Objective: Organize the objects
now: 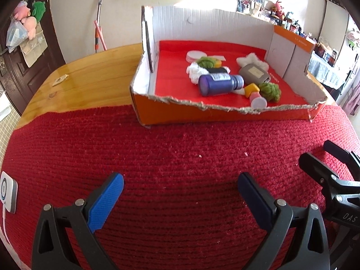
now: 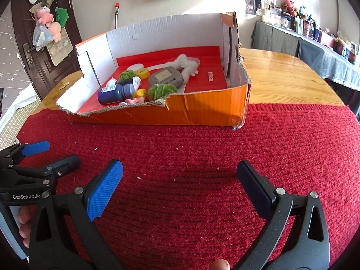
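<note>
An orange cardboard box [image 1: 202, 112] with a torn front rim stands at the far side of the red knitted mat [image 1: 157, 168]; it also shows in the right wrist view [image 2: 202, 110]. Inside lie a purple bottle [image 1: 219, 84], a grey case [image 1: 254, 74], two green yarn balls [image 1: 270, 91], white fluffy pieces, a yellow block and a small white-capped item. The purple bottle [image 2: 112, 93] and grey case [image 2: 165, 77] show again from the right. My left gripper [image 1: 180, 193] is open and empty over the mat. My right gripper [image 2: 180, 180] is open and empty beside it.
The mat lies on a wooden table [image 1: 90, 74], bare wood left and right [image 2: 288, 76] of the box. A small white device [image 1: 9, 191] sits at the mat's left edge. A dark door [image 1: 20, 45] with hanging toys is behind left; cluttered shelves [image 2: 315, 31] are behind right.
</note>
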{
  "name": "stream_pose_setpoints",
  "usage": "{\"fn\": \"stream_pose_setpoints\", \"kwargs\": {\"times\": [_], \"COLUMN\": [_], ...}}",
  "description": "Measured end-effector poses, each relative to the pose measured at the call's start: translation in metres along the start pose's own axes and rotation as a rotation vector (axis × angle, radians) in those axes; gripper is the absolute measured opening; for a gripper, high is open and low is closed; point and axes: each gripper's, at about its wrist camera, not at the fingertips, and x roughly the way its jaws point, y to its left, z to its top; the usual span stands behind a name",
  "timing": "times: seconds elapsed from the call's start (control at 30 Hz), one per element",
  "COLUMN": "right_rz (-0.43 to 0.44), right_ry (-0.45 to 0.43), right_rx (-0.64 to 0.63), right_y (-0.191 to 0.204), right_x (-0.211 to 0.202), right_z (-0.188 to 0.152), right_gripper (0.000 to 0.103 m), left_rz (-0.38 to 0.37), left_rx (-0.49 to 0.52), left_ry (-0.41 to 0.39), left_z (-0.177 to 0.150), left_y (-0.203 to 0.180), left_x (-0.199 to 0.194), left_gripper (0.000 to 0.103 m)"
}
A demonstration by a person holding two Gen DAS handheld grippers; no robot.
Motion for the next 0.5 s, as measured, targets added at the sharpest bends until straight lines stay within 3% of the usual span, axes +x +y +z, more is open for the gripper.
{"fn": "stream_pose_setpoints", "kwargs": {"times": [0.5], "right_rz": [-0.018], "right_ry": [0.006], "right_rx": [-0.018], "right_y": [0.0025], "right_x": [0.002], "right_z": [-0.0028], "right_gripper": [0.103], "left_rz": [-0.002], "left_rx": [0.001], "left_ry": [-0.001], "left_z": [-0.0001], "left_y": [-0.0001], "left_x": [0.0012], "left_gripper": [0.103]}}
